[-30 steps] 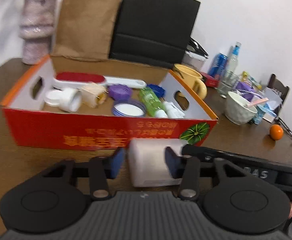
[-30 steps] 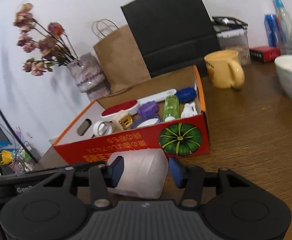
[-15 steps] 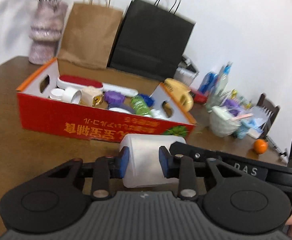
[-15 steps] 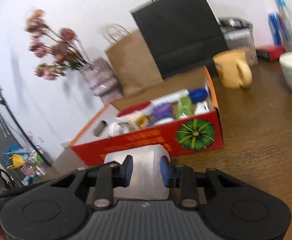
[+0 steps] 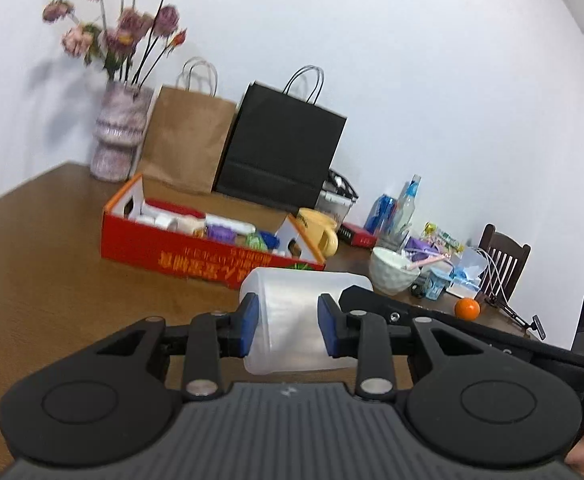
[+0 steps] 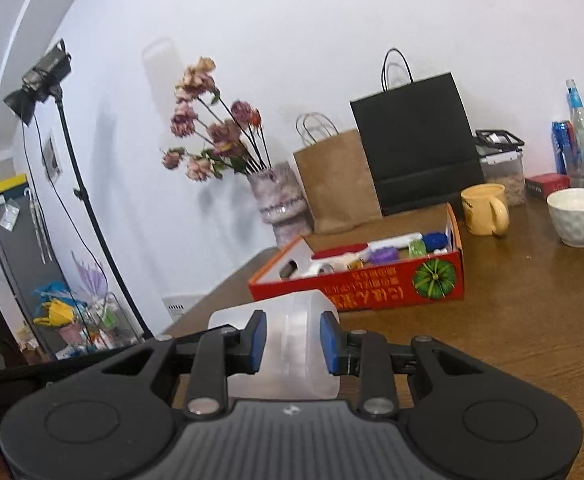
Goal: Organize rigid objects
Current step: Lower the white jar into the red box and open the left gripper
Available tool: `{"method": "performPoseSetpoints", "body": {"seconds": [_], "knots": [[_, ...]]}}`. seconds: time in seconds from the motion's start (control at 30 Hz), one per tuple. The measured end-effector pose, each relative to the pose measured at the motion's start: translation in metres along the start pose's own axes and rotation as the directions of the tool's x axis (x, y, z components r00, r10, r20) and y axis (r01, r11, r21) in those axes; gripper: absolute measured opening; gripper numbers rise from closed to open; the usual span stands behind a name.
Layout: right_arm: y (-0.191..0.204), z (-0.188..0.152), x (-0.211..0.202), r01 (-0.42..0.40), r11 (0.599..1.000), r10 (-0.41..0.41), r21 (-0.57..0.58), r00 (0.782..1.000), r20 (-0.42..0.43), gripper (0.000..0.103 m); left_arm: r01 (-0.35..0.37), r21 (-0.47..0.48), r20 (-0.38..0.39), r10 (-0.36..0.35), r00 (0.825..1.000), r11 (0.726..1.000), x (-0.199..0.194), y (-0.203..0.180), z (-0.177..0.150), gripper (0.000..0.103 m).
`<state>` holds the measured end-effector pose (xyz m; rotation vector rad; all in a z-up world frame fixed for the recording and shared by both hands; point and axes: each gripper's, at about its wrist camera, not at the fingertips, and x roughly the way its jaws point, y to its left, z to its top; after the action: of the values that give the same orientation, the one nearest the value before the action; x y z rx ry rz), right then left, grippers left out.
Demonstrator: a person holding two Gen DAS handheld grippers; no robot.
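Both the left gripper [image 5: 287, 330] and right gripper [image 6: 293, 341] have jaws clamped on one translucent white plastic container [image 5: 302, 320] (lying sideways), held above the brown wooden surface [image 5: 51, 280], near the red cardboard box [image 6: 376, 292].

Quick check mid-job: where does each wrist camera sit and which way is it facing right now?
Left wrist: rides the left tool, looking along its fingers across the table at the red box; tool shut on the translucent container, right tool's body alongside, skin at the bottom-right corner.
Right wrist: rides the right tool, facing the red box and flower vase; shut on the same translucent container.
Shared: container, box, yellow mug, paper bags.
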<state>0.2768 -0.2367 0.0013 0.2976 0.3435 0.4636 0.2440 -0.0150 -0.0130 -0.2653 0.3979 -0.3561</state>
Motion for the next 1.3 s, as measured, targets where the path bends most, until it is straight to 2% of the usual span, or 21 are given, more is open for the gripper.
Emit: {"method": "performPoseSetpoints", "body": {"seconds": [0.17, 0.3, 0.37, 0.5, 0.6, 0.73, 0.97, 1.07, 1.1, 1.17, 1.23, 1.3], "knots": [[0.0, 0.052, 0.028, -0.024, 1.0, 0.025, -0.021, 0.999, 0.048, 0.027, 0.013, 0.055, 0.048, -0.016, 0.999, 0.998, 0.024, 0.003, 0.054, 0.032], [-0.006, 0.107, 0.069, -0.037, 0.999, 0.037, -0.002, 0.997, 0.075, 0.026, 0.038, 0.034, 0.053, -0.04, 0.998, 0.999, 0.061, 0.018, 0.107, 0.032], [-0.013, 0.13, 0.098, -0.039, 0.999, 0.038, 0.016, 0.998, 0.056, 0.026, 0.034, 0.037, 0.038, -0.036, 0.999, 0.999, 0.085, 0.027, 0.128, 0.032], [-0.031, 0.148, 0.161, -0.019, 0.998, 0.02, 0.068, 1.0, -0.01, 0.026, 0.024, -0.003, -0.051, -0.024, 0.998, 1.0, 0.142, 0.059, 0.153, 0.032], [-0.045, 0.14, 0.207, 0.011, 0.995, -0.004, 0.103, 0.997, -0.075, 0.026, -0.007, -0.02, -0.121, 0.005, 0.993, 1.0, 0.183, 0.085, 0.152, 0.032], [-0.069, 0.115, 0.267, 0.051, 0.982, -0.018, 0.18, 0.984, -0.179, 0.026, -0.063, -0.045, -0.213, 0.052, 0.976, 0.997, 0.229, 0.119, 0.14, 0.032], [-0.099, 0.067, 0.324, 0.102, 0.962, -0.017, 0.254, 0.949, -0.316, 0.026, -0.149, -0.084, -0.343, 0.112, 0.933, 0.985, 0.28, 0.158, 0.109, 0.032], [-0.105, 0.052, 0.339, 0.142, 0.956, -0.043, 0.257, 0.933, -0.357, 0.027, -0.16, -0.078, -0.389, 0.118, 0.914, 0.984, 0.293, 0.165, 0.098, 0.032], [-0.106, 0.049, 0.341, 0.145, 0.956, -0.047, 0.253, 0.933, -0.357, 0.028, -0.162, -0.066, -0.394, 0.123, 0.911, 0.985, 0.296, 0.166, 0.095, 0.031], [-0.106, 0.047, 0.342, 0.141, 0.959, -0.05, 0.244, 0.937, -0.346, 0.031, -0.163, -0.051, -0.379, 0.132, 0.916, 0.985, 0.293, 0.166, 0.094, 0.033], [-0.1, 0.051, 0.338, 0.166, 0.969, -0.094, 0.18, 0.931, -0.352, 0.036, -0.171, -0.033, -0.369, 0.147, 0.918, 0.985, 0.287, 0.164, 0.096, 0.038], [-0.092, 0.059, 0.327, 0.177, 0.98, -0.138, 0.094, 0.934, -0.328, 0.041, -0.186, 0.02, -0.329, 0.182, 0.927, 0.982, 0.275, 0.159, 0.102, 0.052]]}}
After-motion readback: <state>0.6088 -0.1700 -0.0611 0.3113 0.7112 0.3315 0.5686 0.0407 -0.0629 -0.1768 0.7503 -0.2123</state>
